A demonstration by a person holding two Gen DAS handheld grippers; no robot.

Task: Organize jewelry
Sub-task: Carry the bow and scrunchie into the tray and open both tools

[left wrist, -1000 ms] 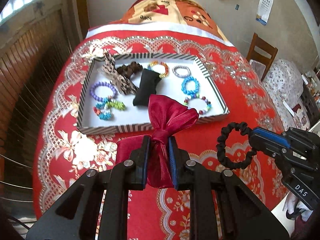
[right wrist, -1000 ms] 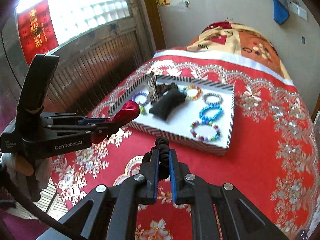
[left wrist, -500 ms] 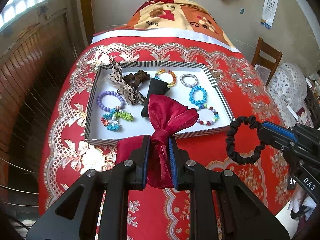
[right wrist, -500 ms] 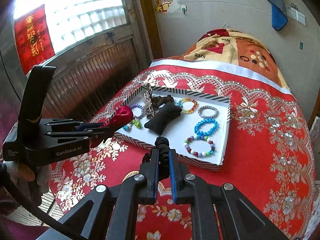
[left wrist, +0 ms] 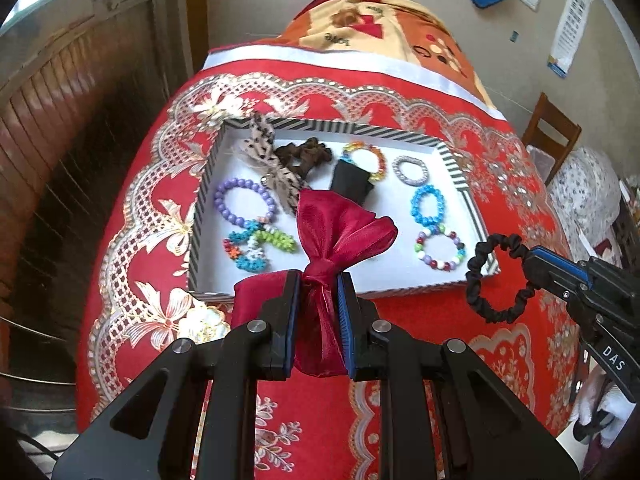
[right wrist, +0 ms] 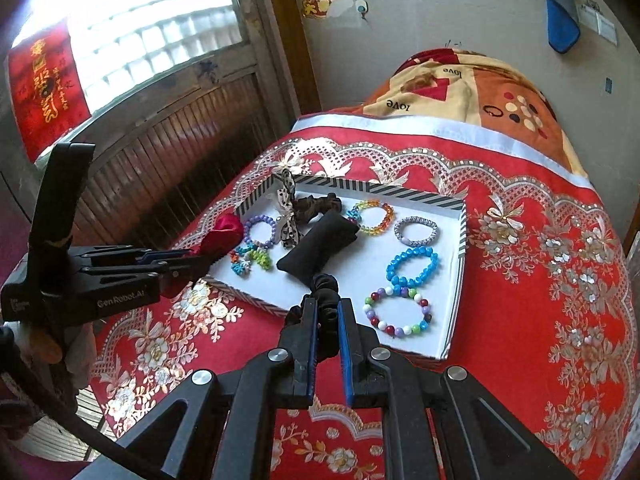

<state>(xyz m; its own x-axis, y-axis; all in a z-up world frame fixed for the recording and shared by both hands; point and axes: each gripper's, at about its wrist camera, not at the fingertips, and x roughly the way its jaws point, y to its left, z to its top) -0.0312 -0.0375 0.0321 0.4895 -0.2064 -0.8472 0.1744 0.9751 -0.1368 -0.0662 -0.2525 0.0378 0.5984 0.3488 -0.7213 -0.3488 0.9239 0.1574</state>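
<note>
The left tool (left wrist: 319, 292) is clamped on a red bow (left wrist: 340, 232) and the right tool (right wrist: 328, 320) on a black scrunchie (right wrist: 326, 290), both held near the front edge of the tray (left wrist: 456, 168), where bracelets are already laid out.

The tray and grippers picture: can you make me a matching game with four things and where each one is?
Things:
1. red ribbon bow
2. black scrunchie
3. purple bead bracelet
4. black pouch

Places:
A. middle of the tray
B. in the right gripper
C. in the left gripper
D. tray's left side

Pairs: 1-C, 2-B, 3-D, 4-A
</note>
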